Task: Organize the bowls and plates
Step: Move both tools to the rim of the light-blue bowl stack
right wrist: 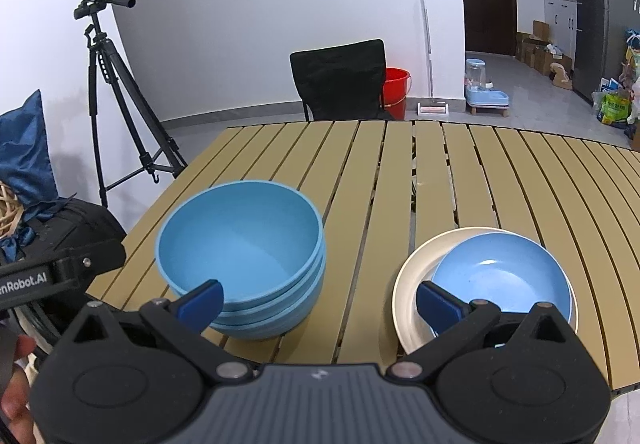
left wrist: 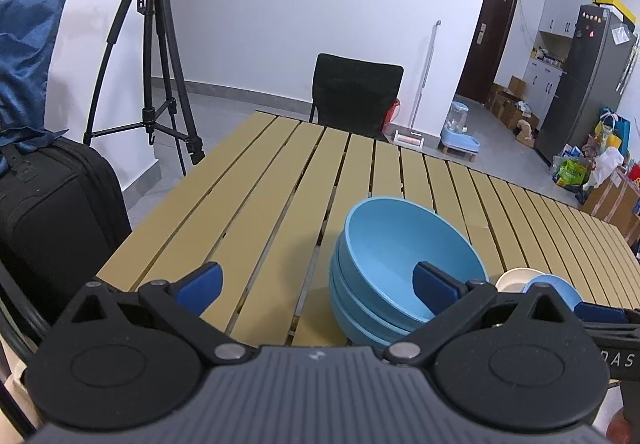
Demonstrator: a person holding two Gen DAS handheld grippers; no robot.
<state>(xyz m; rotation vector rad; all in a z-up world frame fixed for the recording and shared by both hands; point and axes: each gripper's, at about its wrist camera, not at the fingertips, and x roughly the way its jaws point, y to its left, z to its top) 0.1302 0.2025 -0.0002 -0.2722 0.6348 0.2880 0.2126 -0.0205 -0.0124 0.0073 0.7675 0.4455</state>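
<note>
Both grippers are hanging back at the near edge of the table (right wrist: 500, 172) right now, and both have their fingers spread wide with nothing between them.

The bowls (right wrist: 244, 256) are sitting nested in one stack, three as far as I can count. From the right gripper (right wrist: 318, 300) they're just past its left finger, and the stack edge is poking up behind that pad. From the left gripper (left wrist: 316, 282) the same bowls (left wrist: 404, 264) are sitting ahead of its right finger, with the pad overlapping the rim in the picture, though I can't tell if it's actually touching.

The plates (right wrist: 486, 276) are a blue one lying inside a cream one, right behind the right gripper's right finger. In the left view only a sliver of them (left wrist: 536, 282) is showing beyond the right finger.

So to me it's looking pretty much sorted already, bowls with bowls and plates with plates. If anything's left, I'd guess it's squaring things up or backing away.

How I'd do it: keep the fingers open wide while pulling out, so the pads aren't clipping a rim. If nudging the bowls, push low on the stack, not on the top rim, or the top one could tilt. Plates are shallow, so pinch the rim from the near side.
</note>
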